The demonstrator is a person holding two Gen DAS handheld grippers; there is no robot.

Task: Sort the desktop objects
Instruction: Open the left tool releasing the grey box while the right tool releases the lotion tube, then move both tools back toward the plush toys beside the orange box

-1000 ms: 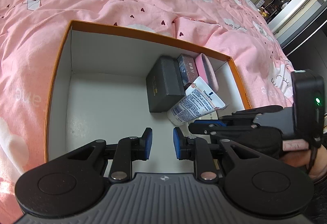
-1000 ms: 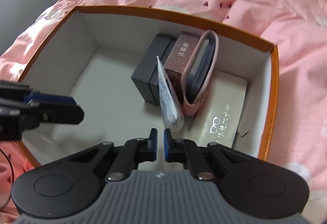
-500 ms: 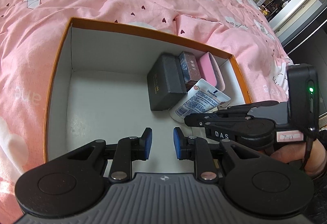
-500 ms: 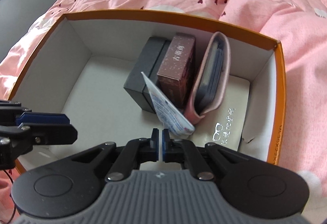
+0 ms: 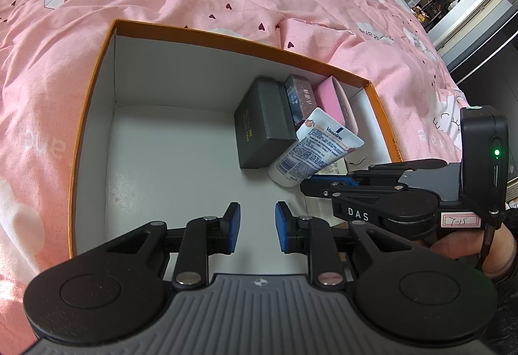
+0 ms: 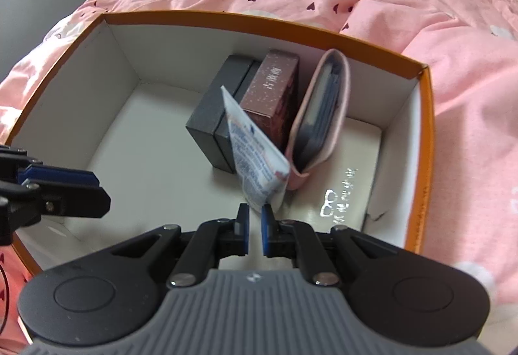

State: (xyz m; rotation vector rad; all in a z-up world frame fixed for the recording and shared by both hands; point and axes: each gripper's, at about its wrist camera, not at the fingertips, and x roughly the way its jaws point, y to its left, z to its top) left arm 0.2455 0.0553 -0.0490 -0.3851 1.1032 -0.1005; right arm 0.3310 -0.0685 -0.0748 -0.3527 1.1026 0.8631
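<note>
I see the pink bed [image 5: 162, 15] filling both views, and on it the orange-rimmed box [image 5: 97, 89] that I am sorting things into. Most of its white floor is bare; everything packed so far sits in a row toward the box's far right corner.

In that row, I have the dark grey case [image 6: 210, 115] on the left, the maroon carton [image 6: 275, 93] touching it in the middle, and the pink pouch [image 6: 323, 115] standing on edge beside the carton, nearest the right wall. These three look settled, so I judge that part done.

The white Vaseline tube [image 5: 317, 148] is the item in hand. It leans tilted against the near ends of the case and carton, cap end down on the box floor, crimped end up. My right hand-held gripper [image 6: 255, 225] sits just in front of it with its jaws parted by a narrow gap and nothing between them, so I judge the tube has been let go and is resting on its own.

My left hand-held gripper [image 5: 257, 224] hovers over the near edge of the box, jaws spread wide and empty.

I see no loose objects on the bed around the box, so I cannot tell whether more remains to sort. At most the tube could be laid flatter.
</note>
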